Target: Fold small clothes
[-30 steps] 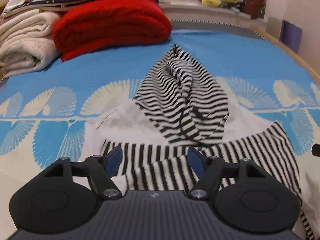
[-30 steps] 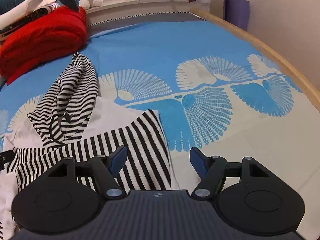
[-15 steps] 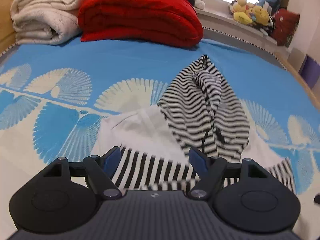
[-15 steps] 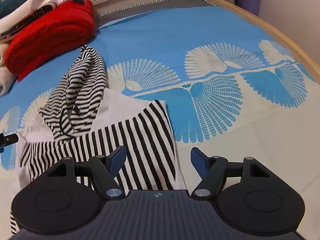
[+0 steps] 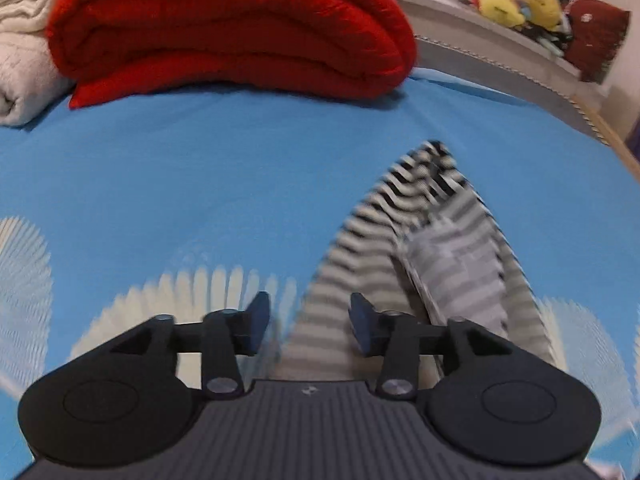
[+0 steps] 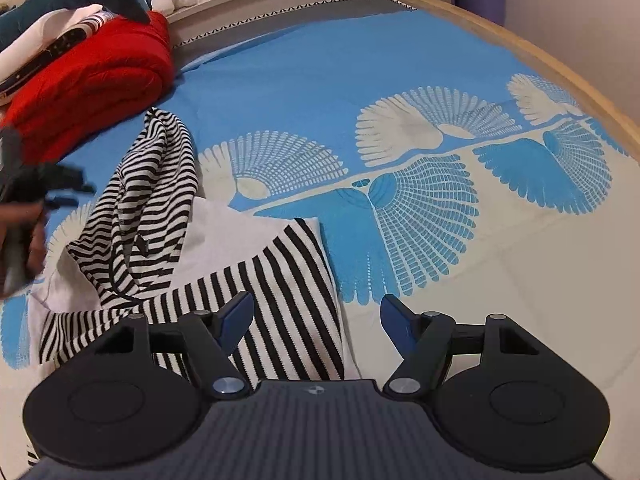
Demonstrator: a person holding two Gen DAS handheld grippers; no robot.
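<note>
The left gripper (image 5: 306,322) sits low in the centre of its own view, jaws closing, with the blurred edge of the striped hooded garment (image 5: 432,264) lying under the gap between the blue pads (image 5: 256,322); the pads do not press on the cloth. That garment runs from the gap up toward the right of centre, its pointed hood ending on the plain blue part of the bedsheet (image 5: 200,168). Across the upper left of the frame lies a folded red blanket (image 5: 224,28), with cream towels (image 5: 20,68) at the far left edge and plush toys (image 5: 516,0) on the sill at the upper right.

The right gripper (image 6: 316,320) is spread wide, nothing between its jaws. Its left pad hangs over the broad-striped sleeve of the garment (image 6: 276,292), its right pad over bare cream sheet. The garment spreads from lower centre to the left, the narrow-striped hood lying up toward the red blanket in the upper left. At the left edge of this view the left gripper and a hand (image 6: 18,236) holding it appear, blurred. A wooden bed frame (image 6: 560,68) curves along the upper right.
</note>
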